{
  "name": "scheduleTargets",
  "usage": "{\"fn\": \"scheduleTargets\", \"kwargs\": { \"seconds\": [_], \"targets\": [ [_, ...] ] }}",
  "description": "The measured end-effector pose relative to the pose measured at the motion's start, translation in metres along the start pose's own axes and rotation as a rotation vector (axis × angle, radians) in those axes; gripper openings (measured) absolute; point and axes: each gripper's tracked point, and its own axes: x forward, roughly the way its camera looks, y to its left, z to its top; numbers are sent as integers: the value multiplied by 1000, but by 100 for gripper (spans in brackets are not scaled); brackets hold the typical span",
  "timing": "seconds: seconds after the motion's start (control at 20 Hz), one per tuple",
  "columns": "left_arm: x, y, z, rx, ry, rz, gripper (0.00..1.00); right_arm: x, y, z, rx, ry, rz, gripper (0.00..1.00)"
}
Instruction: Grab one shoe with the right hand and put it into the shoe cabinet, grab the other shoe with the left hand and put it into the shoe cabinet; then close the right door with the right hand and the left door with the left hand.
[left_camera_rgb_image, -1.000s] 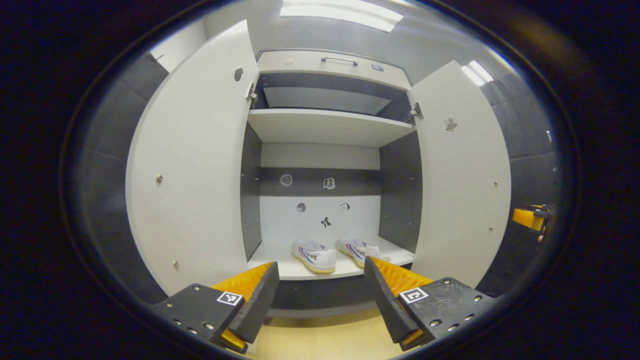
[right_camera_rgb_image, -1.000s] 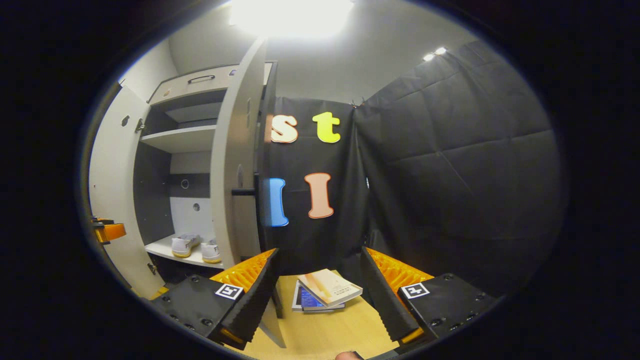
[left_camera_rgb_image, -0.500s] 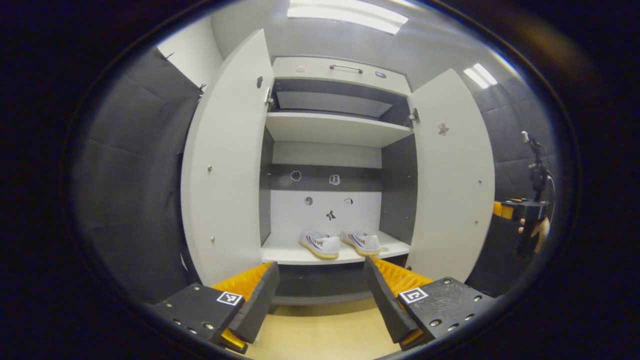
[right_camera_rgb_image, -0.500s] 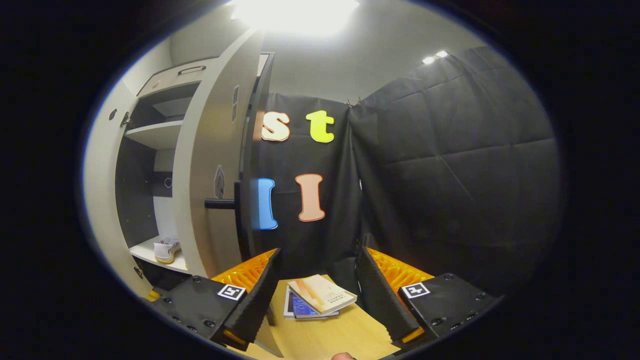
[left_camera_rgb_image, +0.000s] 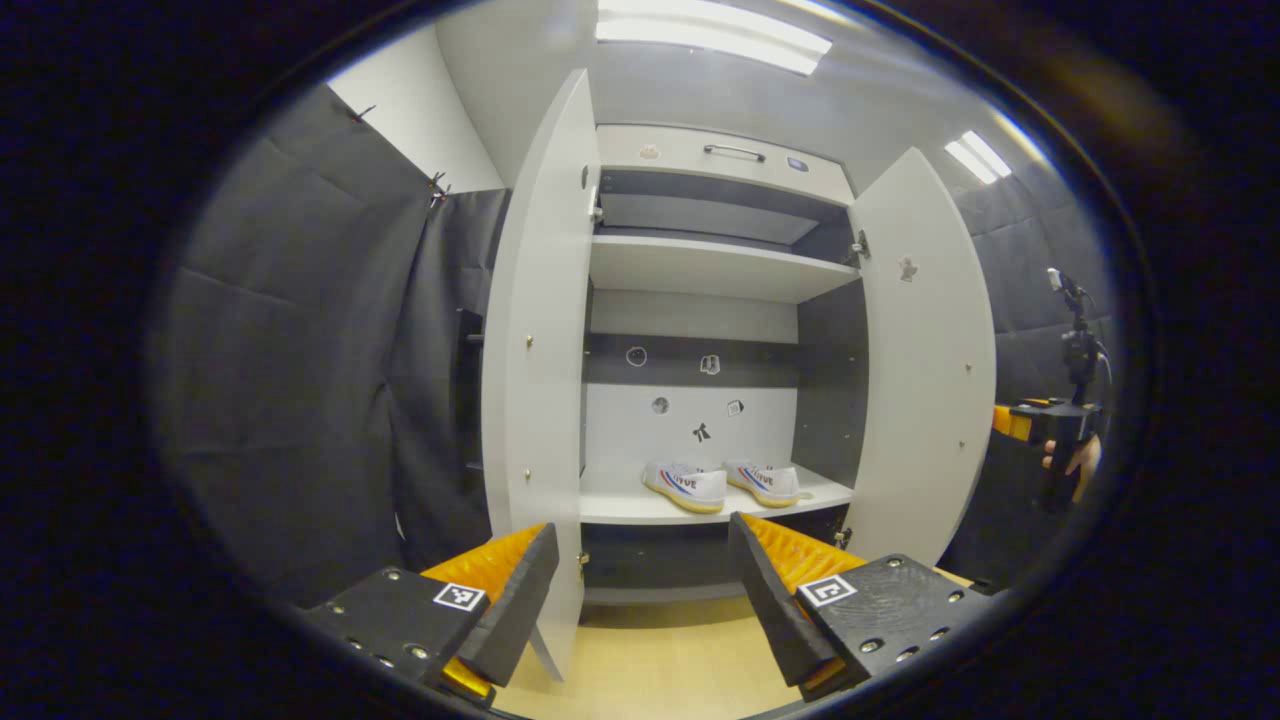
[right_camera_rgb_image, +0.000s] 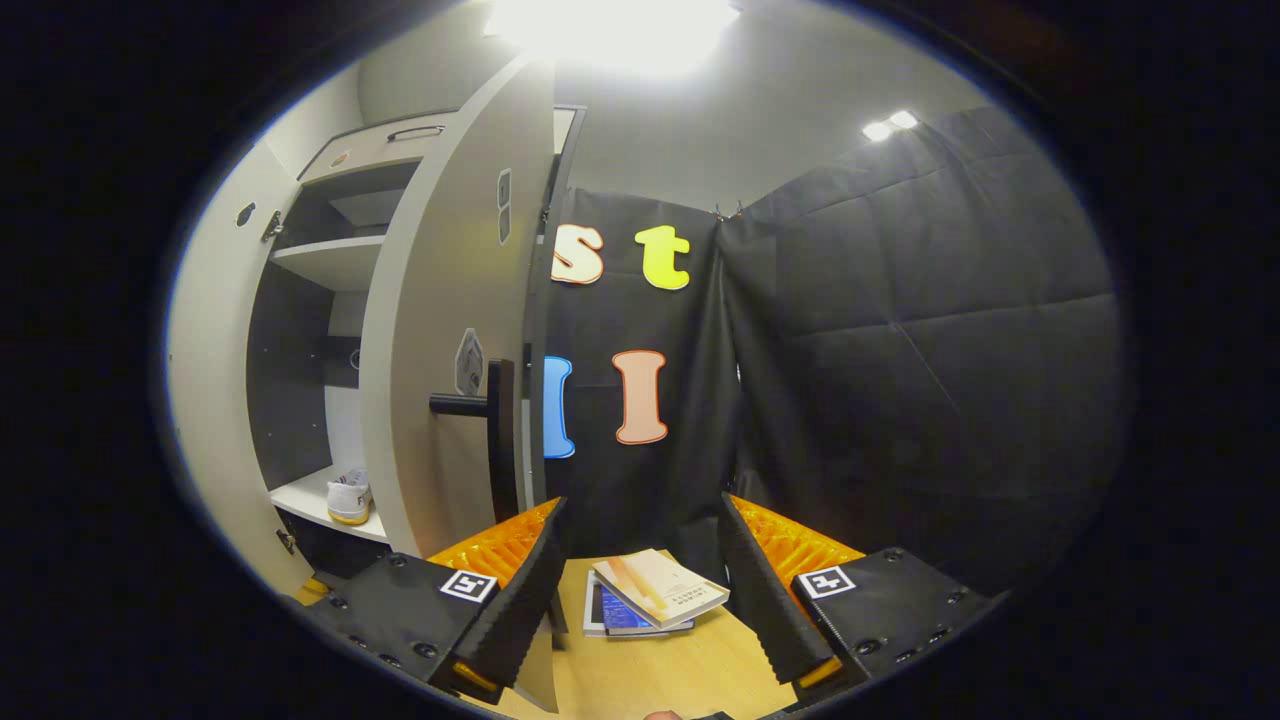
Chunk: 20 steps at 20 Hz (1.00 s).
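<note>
**Both shoes on the cabinet shelf, both doors open, tongs empty**

Left gripper view: faces the shoe cabinet head-on. Two white shoes sit side by side on its lower shelf, toes toward the front: left shoe, right shoe, close together but apart. Left door stands swung out, nearly edge-on; right door is also open, inner face showing. Upper shelf bare. A drawer with a handle tops the cabinet. The left gripper hangs in front of the cabinet, low, above the wooden floor; jaws spread wide, nothing between them. Right of the right door, a hand holds the other gripper, partly hidden by the door's edge.

Right gripper view: looks from the cabinet's right side, past the outer face of the right door, whose dark bar handle shows here. One shoe peeks out on the shelf behind the door's edge. The right gripper is wide open and empty, near the door handle but not touching it. Right of the cabinet, on the floor, lies a small stack of books, seen between the fingers at a distance.
</note>
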Motion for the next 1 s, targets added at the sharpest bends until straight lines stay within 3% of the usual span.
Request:
{"fn": "scheduleTargets", "kwargs": {
  "seconds": [0.3,0.35,0.4,0.6,0.65,0.7,0.75,0.85,0.95,1.0],
  "targets": [
    [-9,17,0,-1,-4,-12,97,-8,49,2,-12,2,62,94],
    [-9,22,0,0,-3,-8,97,-8,58,3,-12,2,76,89],
    [-10,28,0,0,-4,-1,97,-8,65,2,-13,3,88,94],
    [-16,54,-1,-1,-5,26,97,-5,104,6,-19,-3,143,94],
    [-18,63,-1,2,-3,38,97,-4,116,6,-21,-6,164,89],
    [-21,72,-3,2,-1,50,97,-4,129,6,-25,-8,182,94],
    [-23,80,-4,-1,0,65,97,-2,140,7,-33,-11,195,89],
    [-29,99,-5,-5,-1,95,97,-1,163,6,-45,-9,221,93],
    [-33,122,-9,-14,6,130,97,0,170,8,-60,-19,202,90],
    [-35,137,-8,-17,7,155,97,0,170,8,-72,-24,186,93]
  ]
}}
